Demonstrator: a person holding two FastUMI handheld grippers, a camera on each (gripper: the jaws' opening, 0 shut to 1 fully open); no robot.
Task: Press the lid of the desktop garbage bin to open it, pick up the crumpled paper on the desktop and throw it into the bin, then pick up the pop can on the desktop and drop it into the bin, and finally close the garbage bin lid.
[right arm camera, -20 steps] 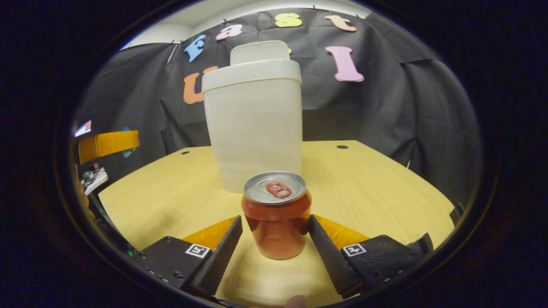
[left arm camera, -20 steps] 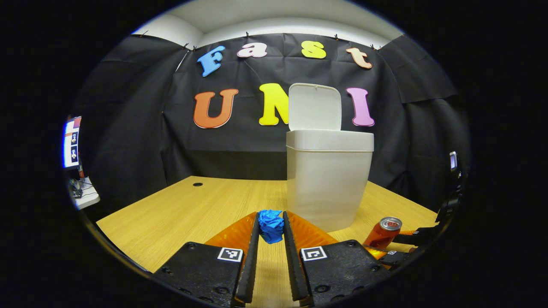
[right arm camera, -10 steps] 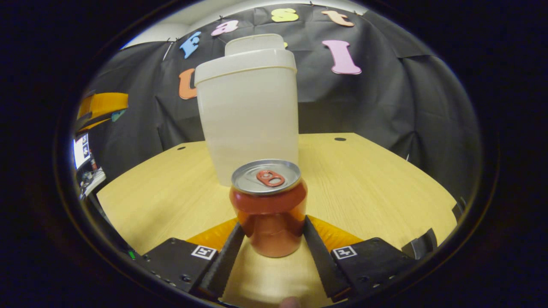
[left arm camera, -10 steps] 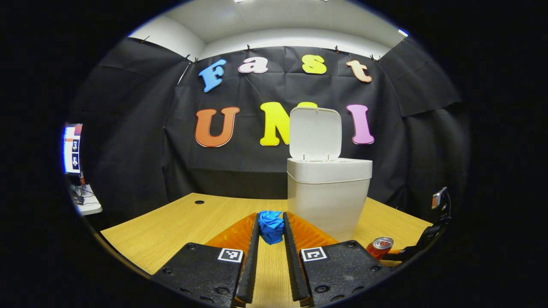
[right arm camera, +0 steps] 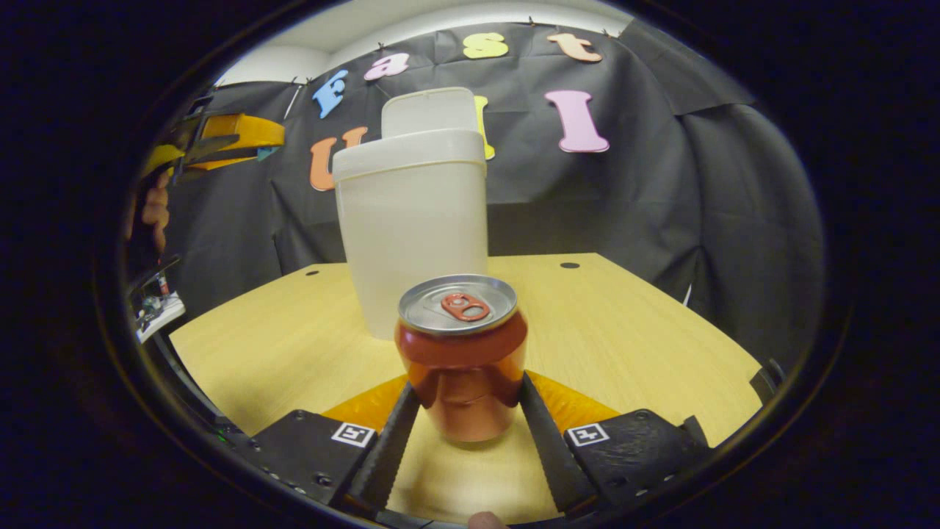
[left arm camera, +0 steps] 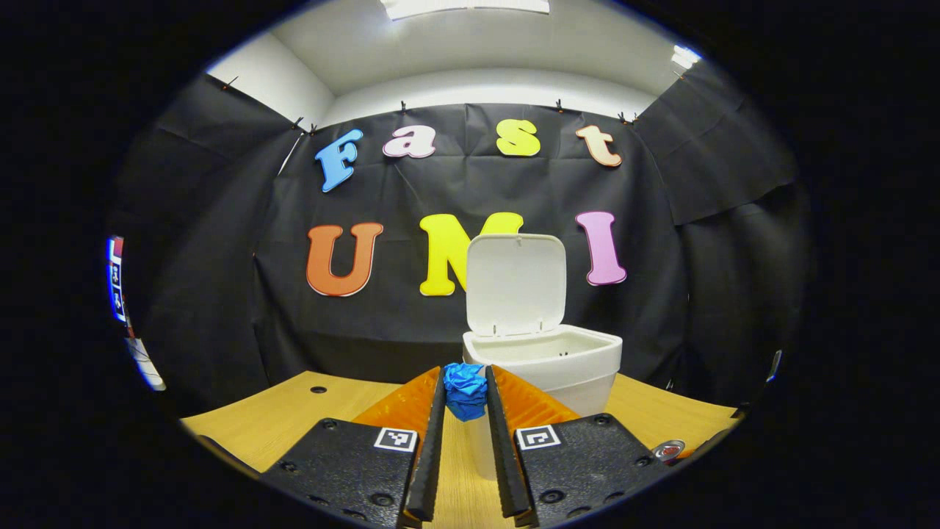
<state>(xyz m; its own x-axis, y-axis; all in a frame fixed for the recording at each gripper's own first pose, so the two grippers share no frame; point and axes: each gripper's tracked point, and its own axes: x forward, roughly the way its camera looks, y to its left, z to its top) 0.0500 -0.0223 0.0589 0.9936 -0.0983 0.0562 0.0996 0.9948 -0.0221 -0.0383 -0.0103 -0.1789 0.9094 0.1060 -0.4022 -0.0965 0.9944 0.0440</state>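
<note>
Paper (left arm camera: 465, 389), a blue crumpled wad, sits pinched between both fingers of the left gripper (left arm camera: 465, 400), clenched on it and held high, near the level of the bin's rim. In the left gripper view the white bin (left arm camera: 558, 367) stands just beyond and a little right of the wad, its mouth open and its lid (left arm camera: 516, 285) tipped upright at the far edge. The wooden table (left arm camera: 294, 419) lies below, and the can's top (left arm camera: 668, 450) peeks out at the lower right.

In the right gripper view the can (right arm camera: 461, 360) stands upright between the right gripper's (right arm camera: 463, 400) fingers, which press on both of its sides; whether its base touches the table (right arm camera: 631, 330) I cannot tell. The bin (right arm camera: 415, 235) rises behind the can, its lid (right arm camera: 428, 110) up at the back. At the far left of this view the left gripper (right arm camera: 220, 139) hangs high in the air, and the hand (right arm camera: 150, 209) holding it shows just below it.
</note>
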